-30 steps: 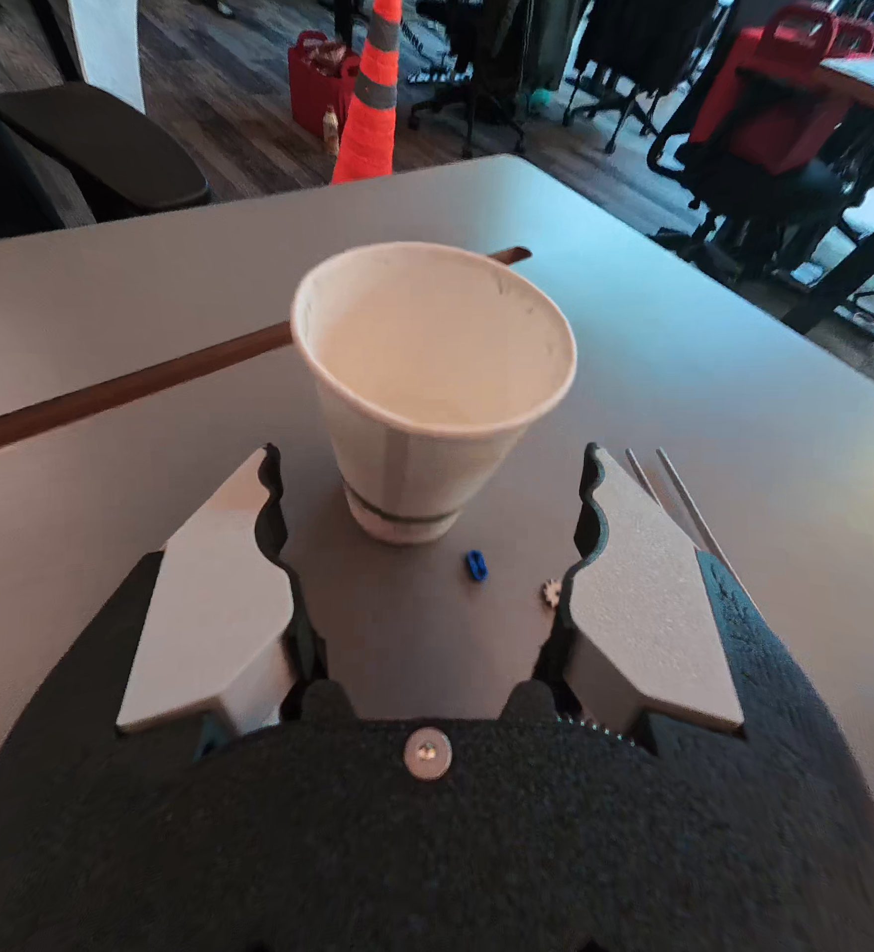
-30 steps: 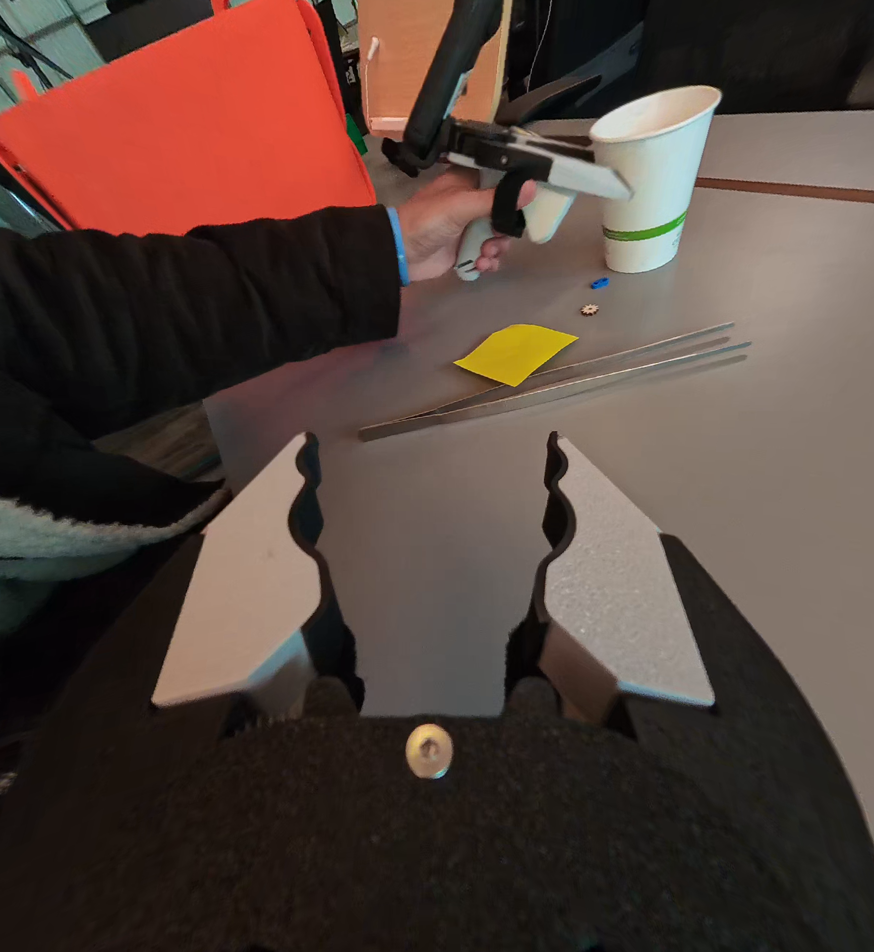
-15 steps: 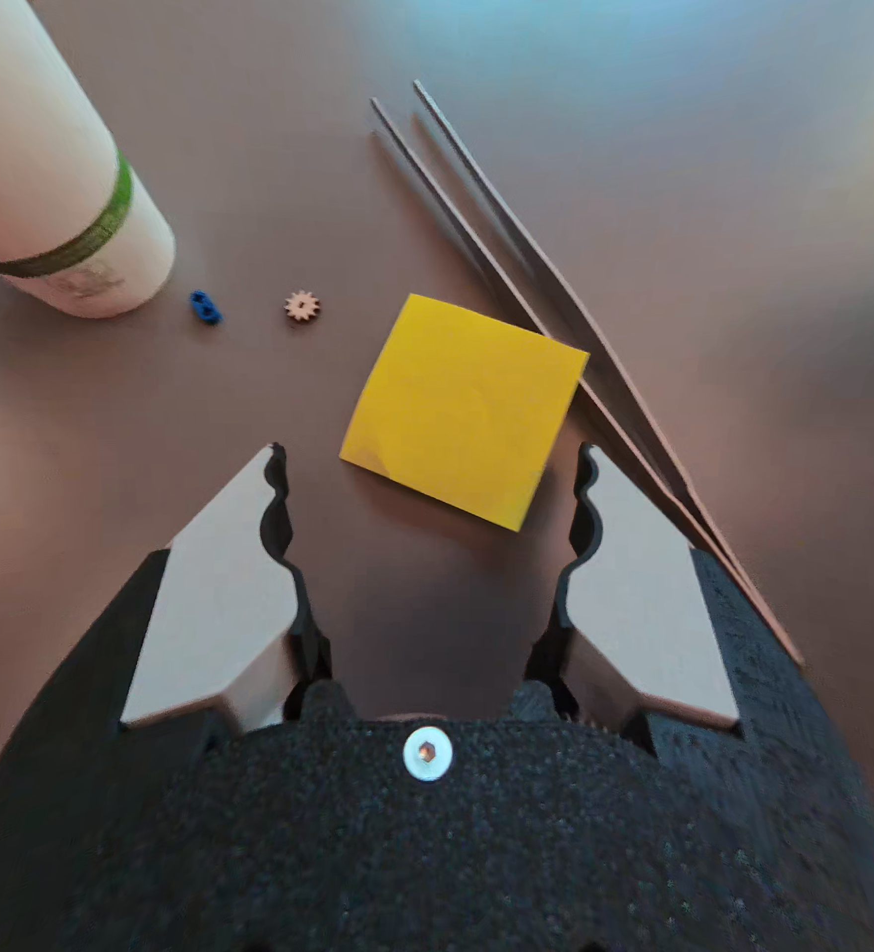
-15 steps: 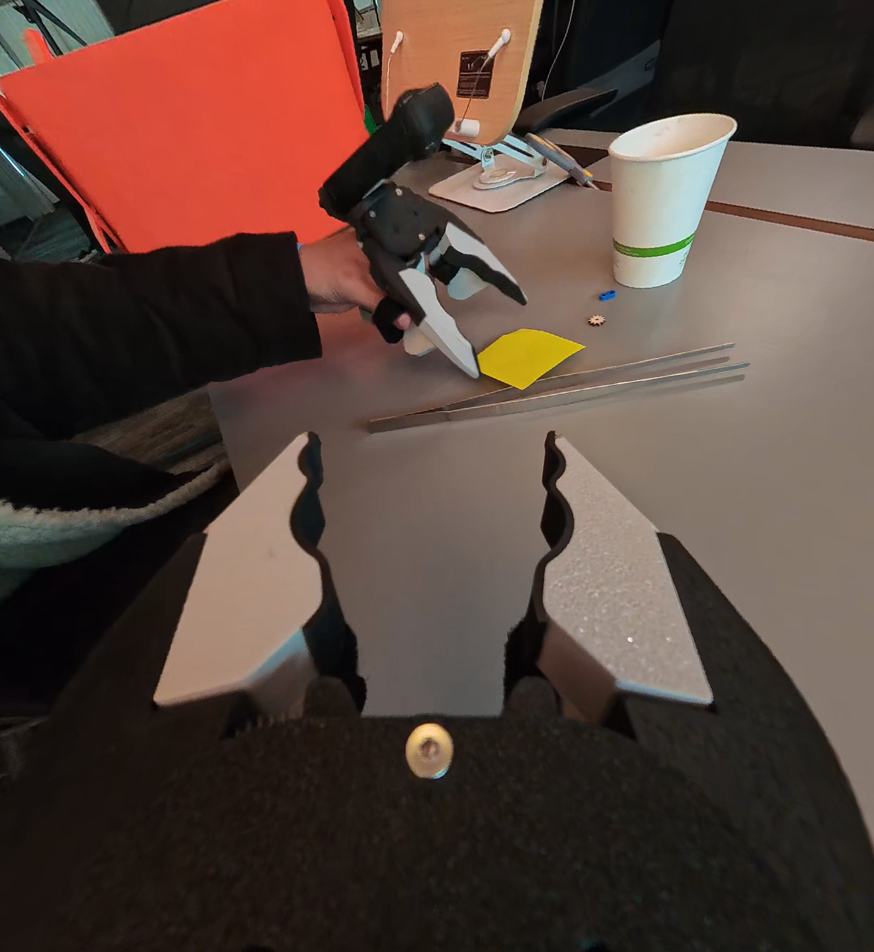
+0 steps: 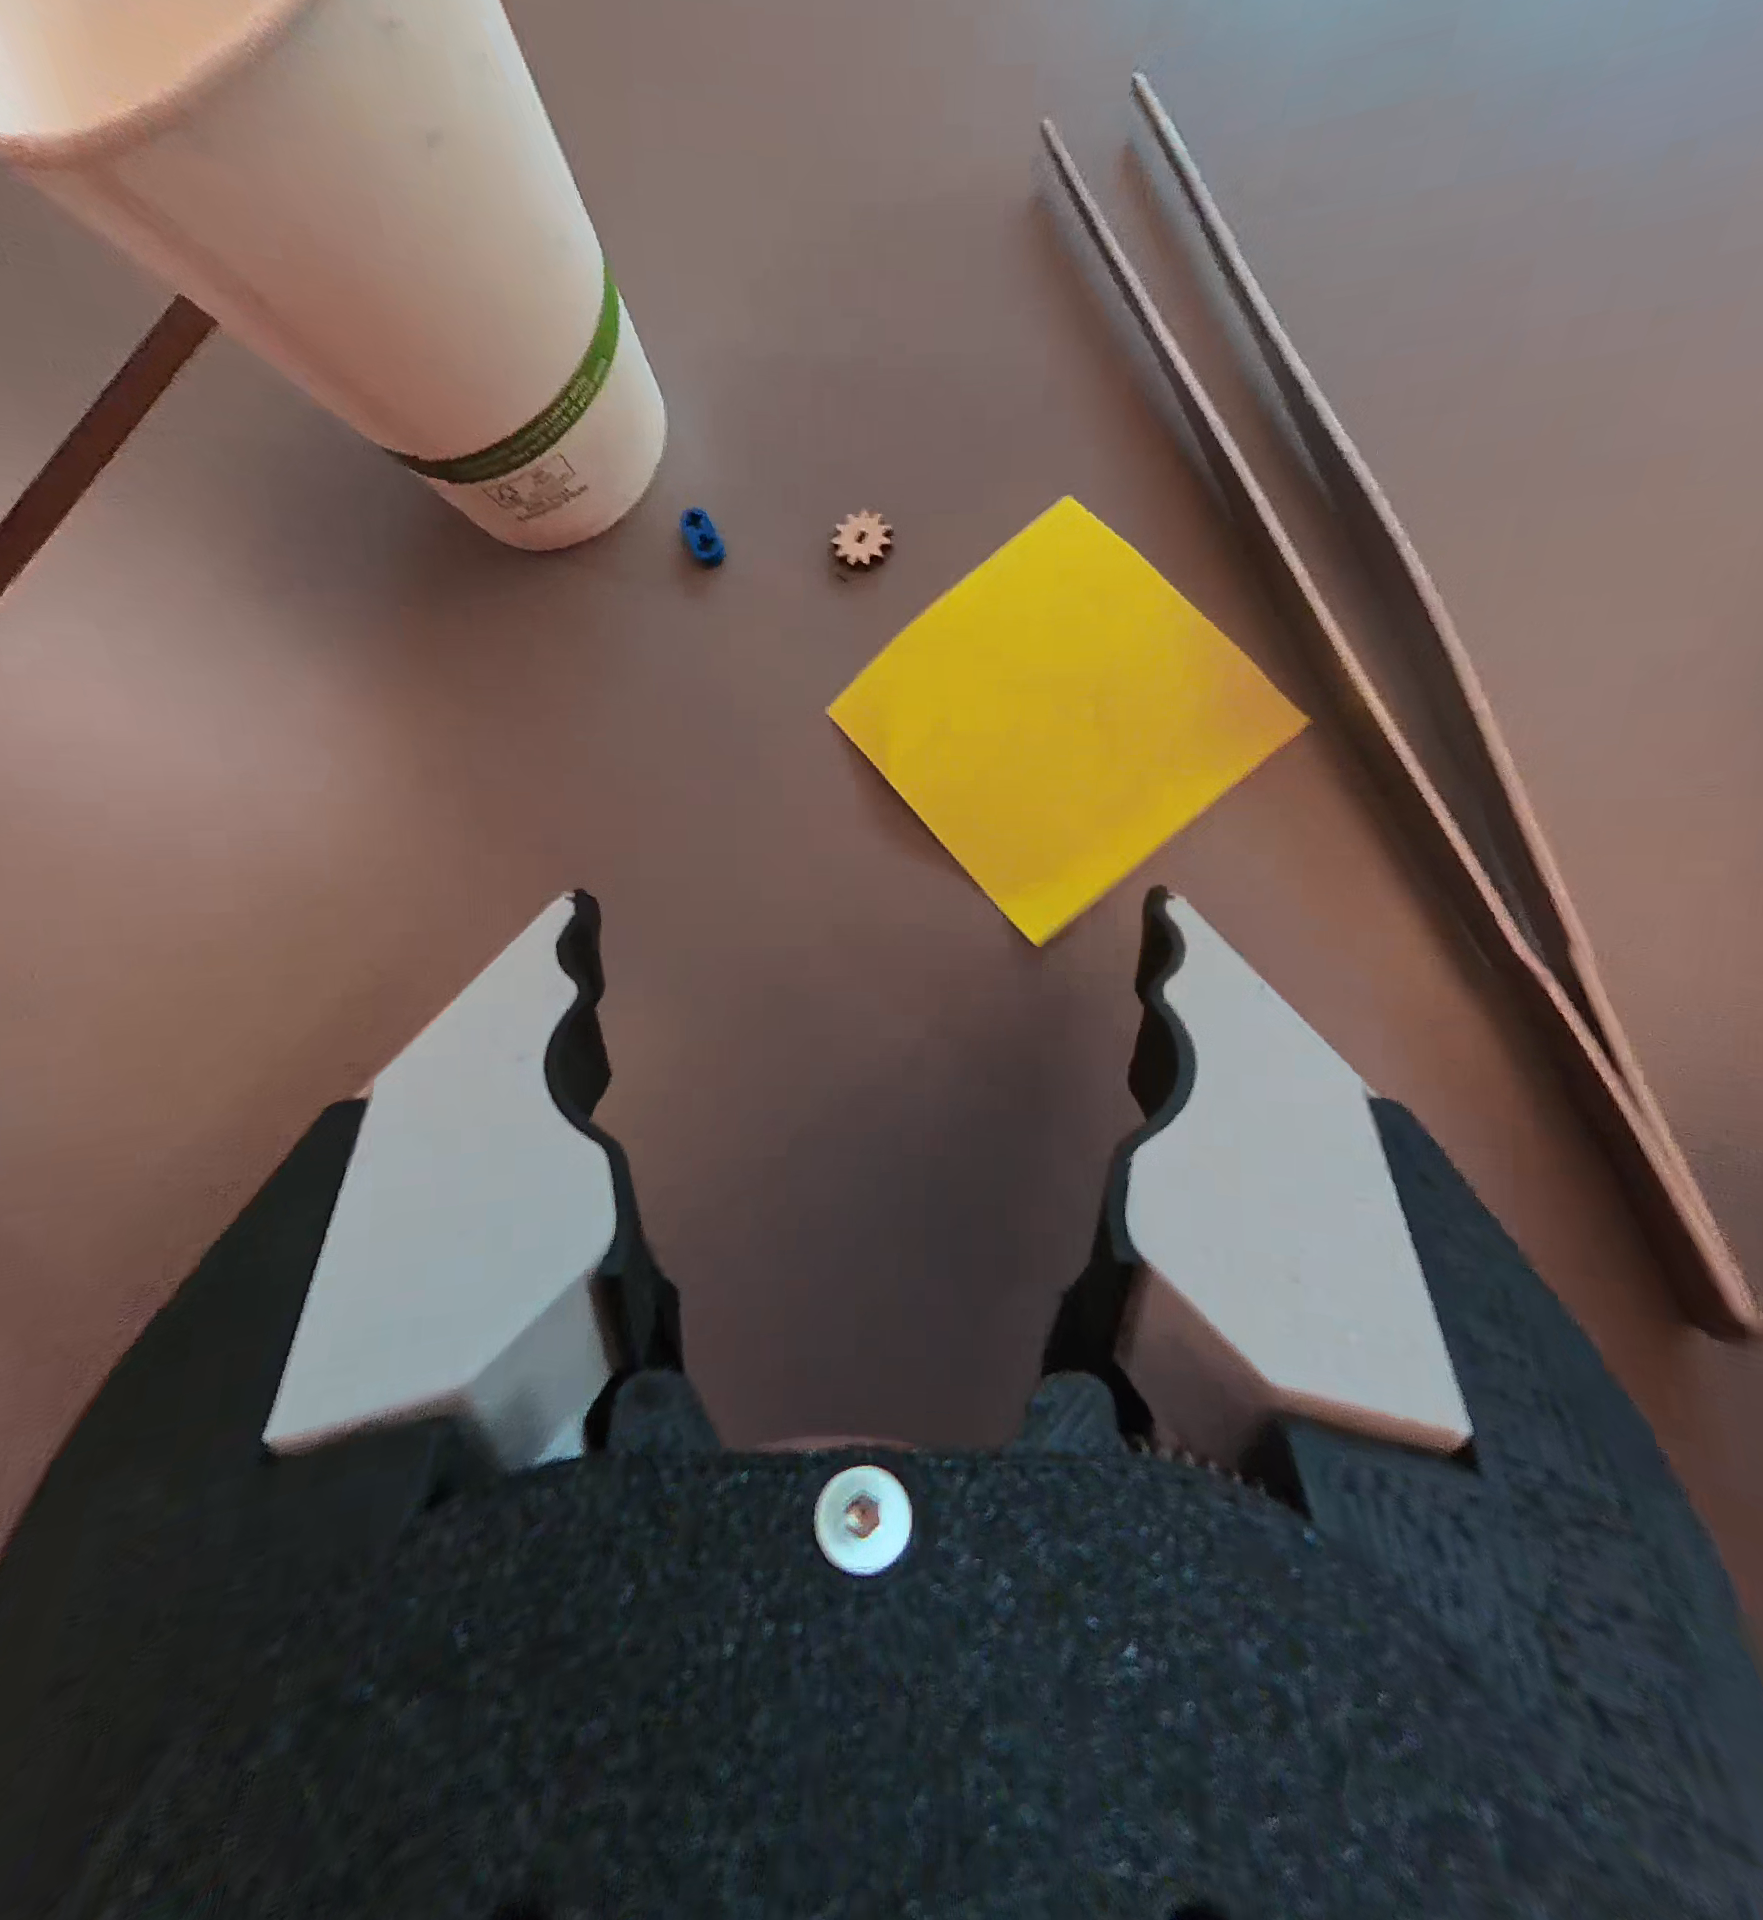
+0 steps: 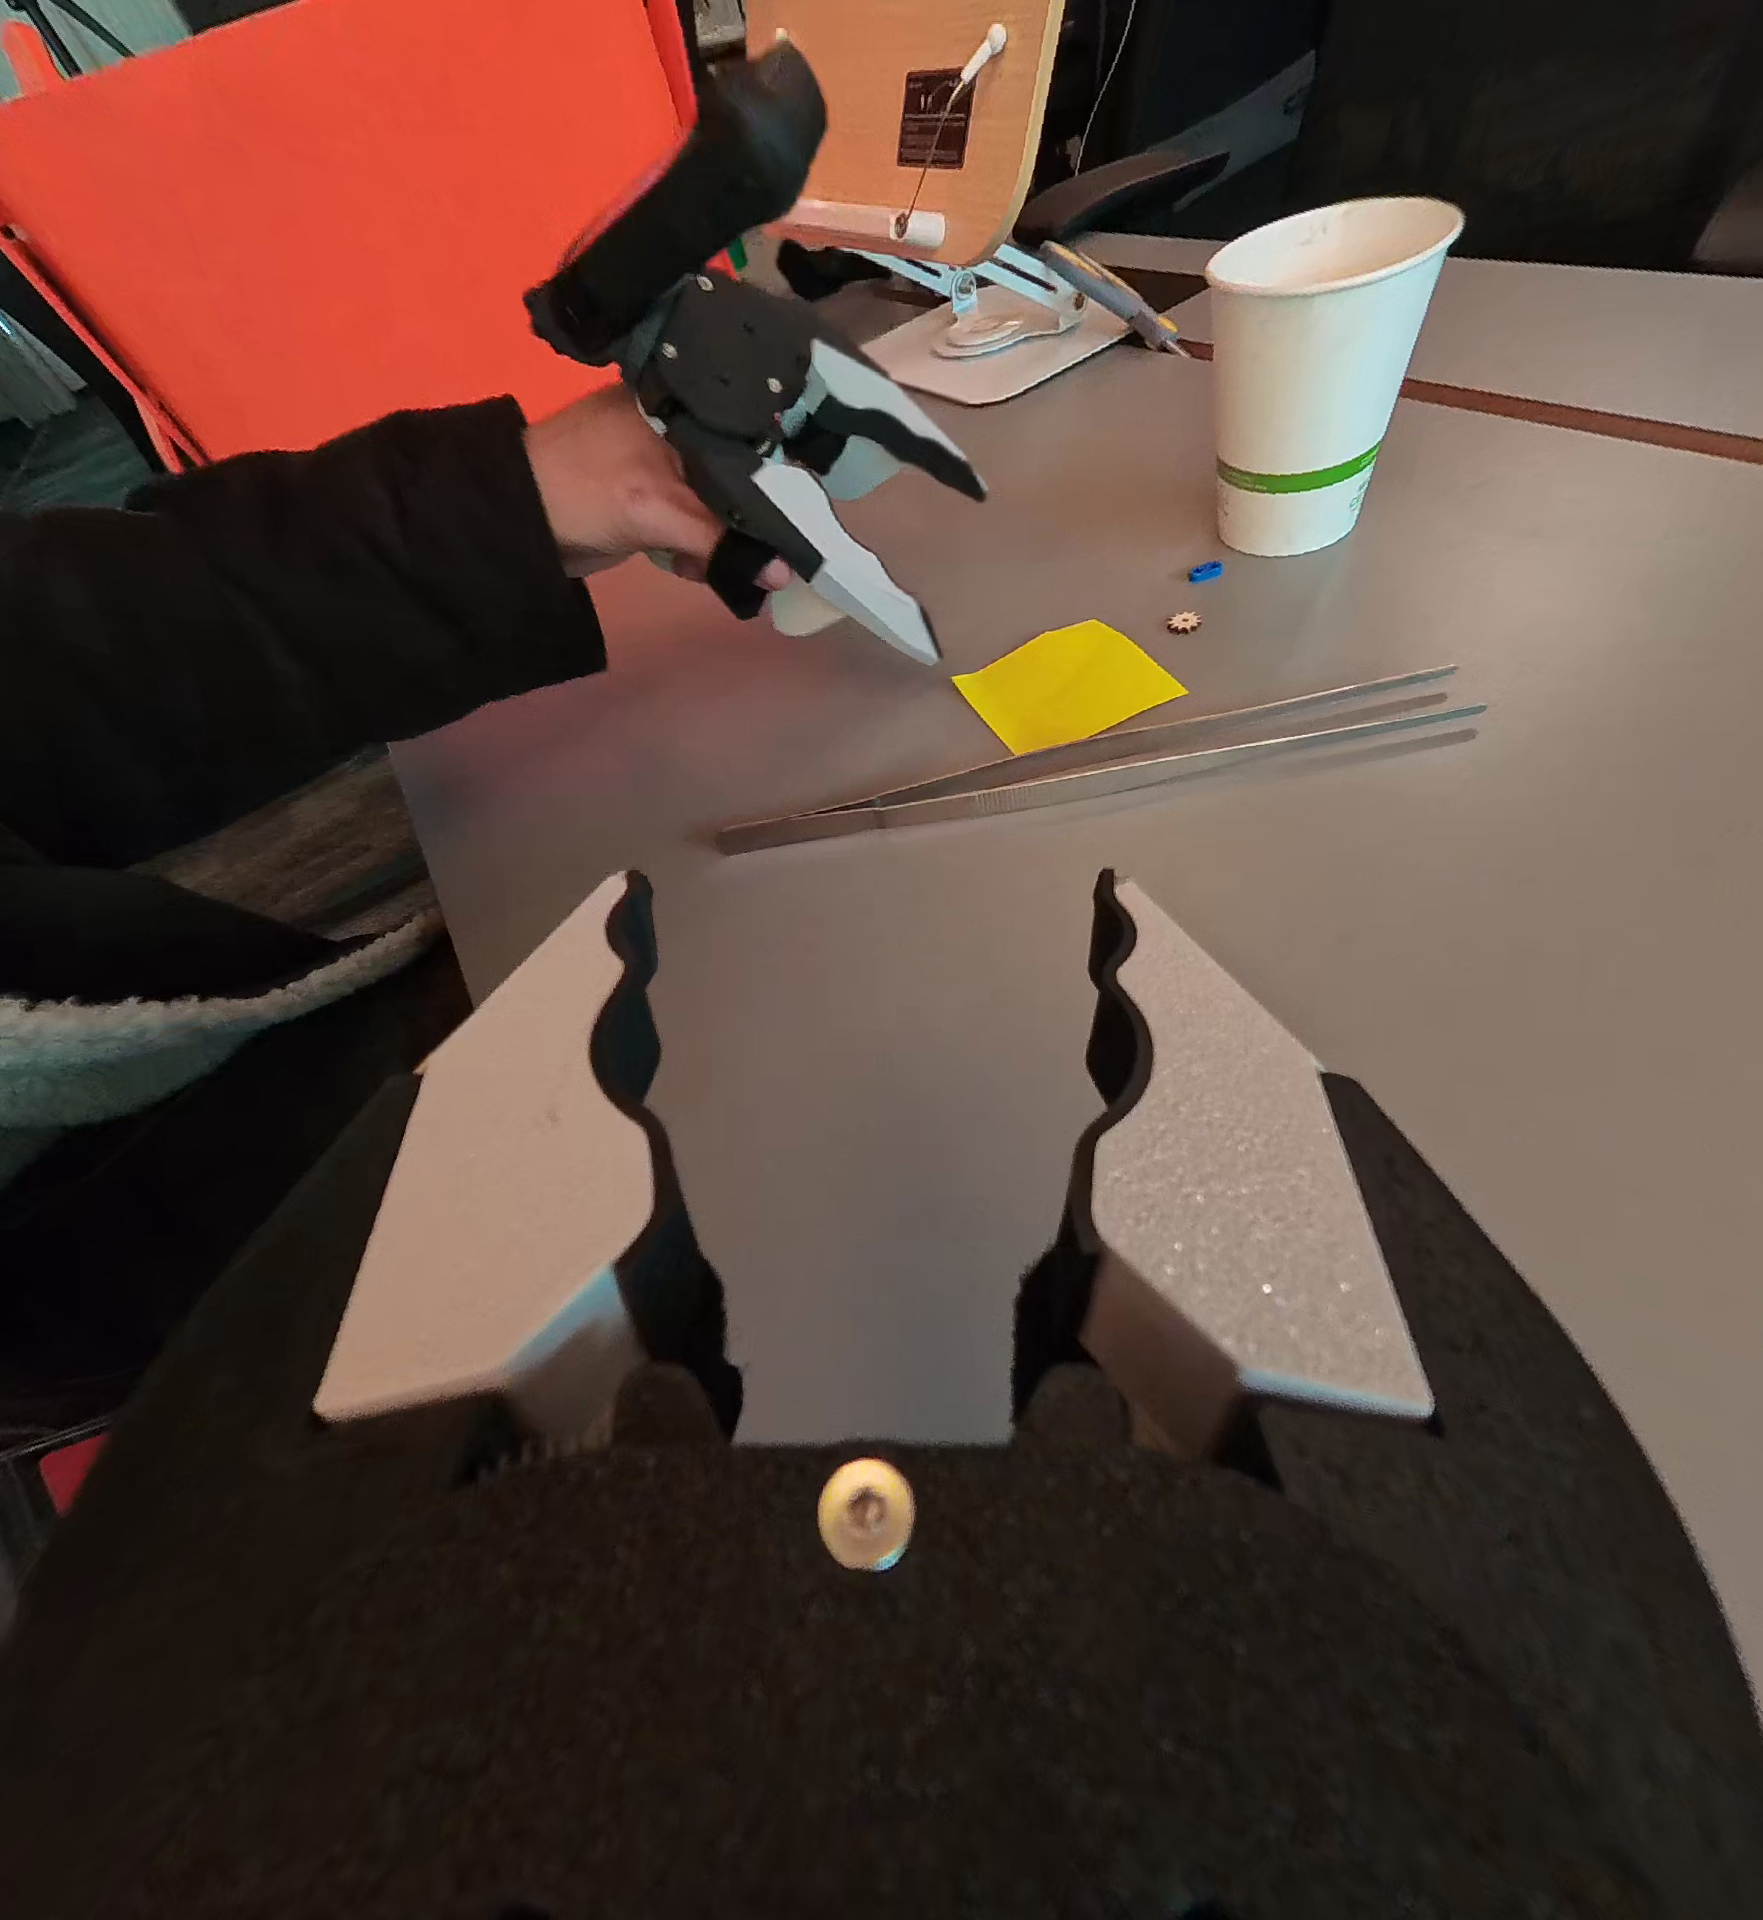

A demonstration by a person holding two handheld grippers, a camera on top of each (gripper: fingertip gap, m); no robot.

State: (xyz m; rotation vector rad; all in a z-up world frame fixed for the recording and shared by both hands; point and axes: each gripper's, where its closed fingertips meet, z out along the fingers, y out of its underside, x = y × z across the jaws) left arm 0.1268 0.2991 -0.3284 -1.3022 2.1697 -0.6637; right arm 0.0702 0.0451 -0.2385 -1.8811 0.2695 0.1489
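- The grey surface holds all the small things.
- An orange board stands behind the surface, on the far left side in the right wrist view.
- The right gripper hangs over a bare part of the surface. Its fingers are wide apart and hold nothing.
- The left gripper points down at the surface. Its fingers are wide apart and hold nothing. A hand in a black sleeve holds it.
- A white paper cup with a green band stands upright at the far side.
- Long metal tweezers lie flat, just beside the yellow note.
- A yellow sticky note lies flat just past the left gripper's tips. It is the nearest thing to them.
- A tiny wooden gear lies between the note and the cup.
- A tiny blue piece lies just beside the cup's foot.
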